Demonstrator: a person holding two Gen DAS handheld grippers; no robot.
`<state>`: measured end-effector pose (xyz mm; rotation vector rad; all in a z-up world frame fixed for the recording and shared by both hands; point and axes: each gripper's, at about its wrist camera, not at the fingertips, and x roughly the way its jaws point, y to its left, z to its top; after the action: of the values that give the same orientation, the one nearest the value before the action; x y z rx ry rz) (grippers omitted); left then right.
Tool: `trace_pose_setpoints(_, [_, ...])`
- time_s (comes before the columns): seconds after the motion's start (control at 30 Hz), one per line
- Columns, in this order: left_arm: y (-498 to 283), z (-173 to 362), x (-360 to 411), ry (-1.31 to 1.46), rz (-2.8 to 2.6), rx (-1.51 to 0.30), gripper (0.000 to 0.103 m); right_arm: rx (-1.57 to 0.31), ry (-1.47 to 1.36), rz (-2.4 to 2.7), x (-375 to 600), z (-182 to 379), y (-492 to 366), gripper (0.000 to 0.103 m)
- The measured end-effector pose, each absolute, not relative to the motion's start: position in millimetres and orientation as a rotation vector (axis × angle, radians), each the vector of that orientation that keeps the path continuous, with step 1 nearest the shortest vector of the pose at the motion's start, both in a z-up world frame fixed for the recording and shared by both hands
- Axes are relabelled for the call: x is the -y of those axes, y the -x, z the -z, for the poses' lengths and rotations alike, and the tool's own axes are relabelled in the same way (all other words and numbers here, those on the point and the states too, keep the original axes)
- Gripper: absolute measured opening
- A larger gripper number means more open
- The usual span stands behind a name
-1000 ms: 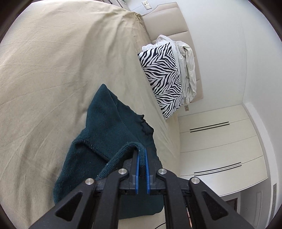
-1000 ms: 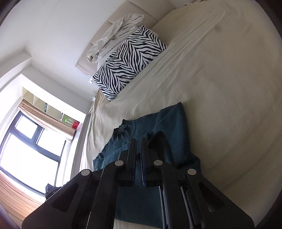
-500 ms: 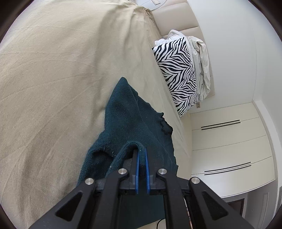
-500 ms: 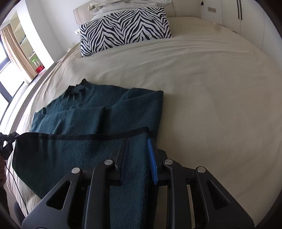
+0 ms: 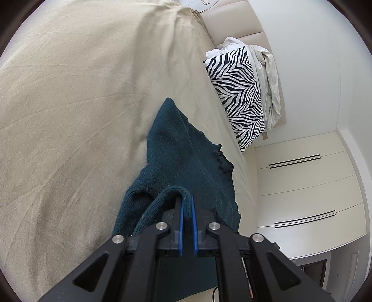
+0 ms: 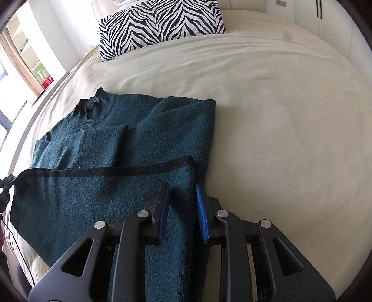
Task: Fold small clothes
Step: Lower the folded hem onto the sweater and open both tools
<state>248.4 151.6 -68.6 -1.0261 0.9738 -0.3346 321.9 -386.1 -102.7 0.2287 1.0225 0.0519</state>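
A dark teal knit sweater lies on the beige bed, sleeves folded in and collar toward the pillow. Its lower part is folded up over the body, and the black-edged hem runs across the right wrist view. My right gripper hangs just above the hem's right corner. Its jaws are apart and closing, the fabric lies between them, and the pads do not press on it. My left gripper is shut on a fold of the sweater at the hem's other corner, close to the bed's near edge.
A zebra-print pillow leans at the head of the bed, with crumpled white bedding behind it. White wardrobe doors stand past the bed's side. A window with a curtain is on the other side.
The right gripper swung down over the sweater and its jaws parted, leaving the hem folded over the body. The left gripper sank slightly toward the bed, still shut on the hem.
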Motion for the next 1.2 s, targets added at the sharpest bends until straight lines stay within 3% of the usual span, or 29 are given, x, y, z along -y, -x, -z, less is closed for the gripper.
trace_pose_setpoints(0.03, [-247.8,67.5,-151.7,1.025,0.336,-0.972,0.007,-1.018,-0.218,-0.046,385.8,101.5,-321.7,0.011])
trace_pose_setpoints(0.13, [-245.2,62.1,-151.9,1.018,0.341,-0.96,0.007,-0.991,-0.198,-0.03,385.4,94.1,-315.7,0.006])
trace_pose_setpoints(0.63, [-272.2,26.6,-164.2,1.074,0.329,-0.856,0.006,-0.781,-0.092,0.044,370.2,26.5,-314.0,0.004])
trace_pose_setpoints(1.1, [-380.4,70.2,-144.1,0.997,0.226,-0.967,0.007,-0.862,-0.238,0.095,397.4,79.6,-411.9,0.005])
trace_pose_setpoints(1.17, [-386.5,83.9,-143.4,0.993,0.196,-1.008,0.014,-0.946,-0.282,0.103,402.8,101.9,-427.6,0.007])
trace_pose_setpoints(1.2, [-384.6,86.9,-145.1,1.01,0.204,-1.004,0.028,-0.981,-0.302,0.105,405.7,112.2,-432.1,0.007])
